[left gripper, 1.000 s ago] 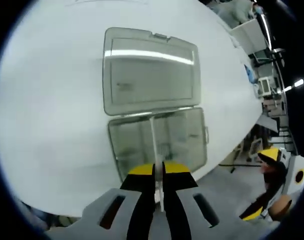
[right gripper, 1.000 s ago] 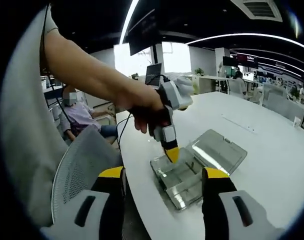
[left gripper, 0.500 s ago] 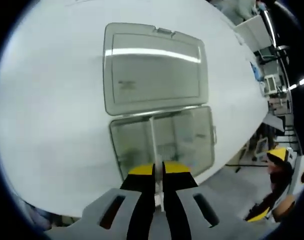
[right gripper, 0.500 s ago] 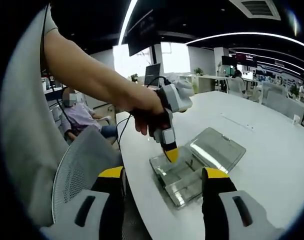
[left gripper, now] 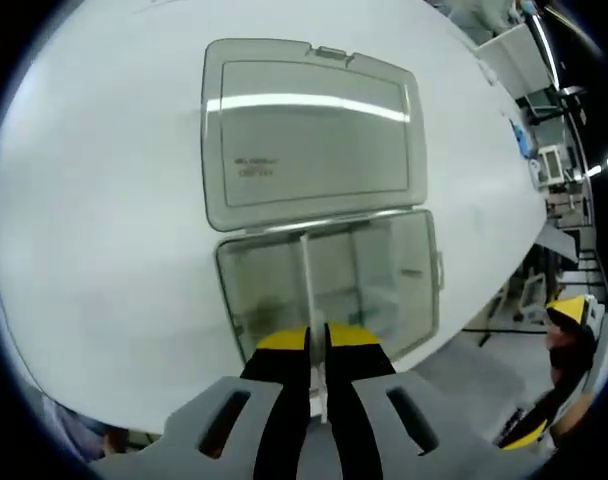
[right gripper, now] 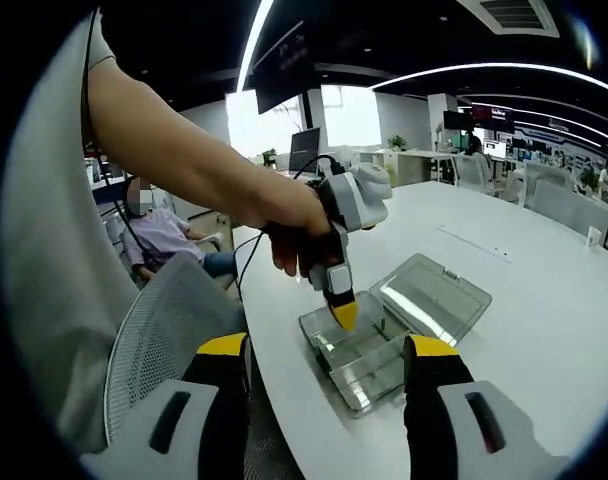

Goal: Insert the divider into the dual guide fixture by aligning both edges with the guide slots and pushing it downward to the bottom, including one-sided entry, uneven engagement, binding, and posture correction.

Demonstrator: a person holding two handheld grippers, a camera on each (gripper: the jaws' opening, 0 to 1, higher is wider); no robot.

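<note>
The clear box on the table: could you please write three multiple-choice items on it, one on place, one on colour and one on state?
1. Where is the left gripper?
A. over the box's tray
B. over the lid
C. beside the chair

2. What colour are the right gripper's jaw tips?
A. red
B. yellow
C. blue

3. How is the lid?
A. shut
B. taken off
C. open, lying flat

Answers: 1 A, it hangs over the tray of the box. 2 B, both tips are yellow. 3 C, it lies flat on the table, joined to the tray.
</note>
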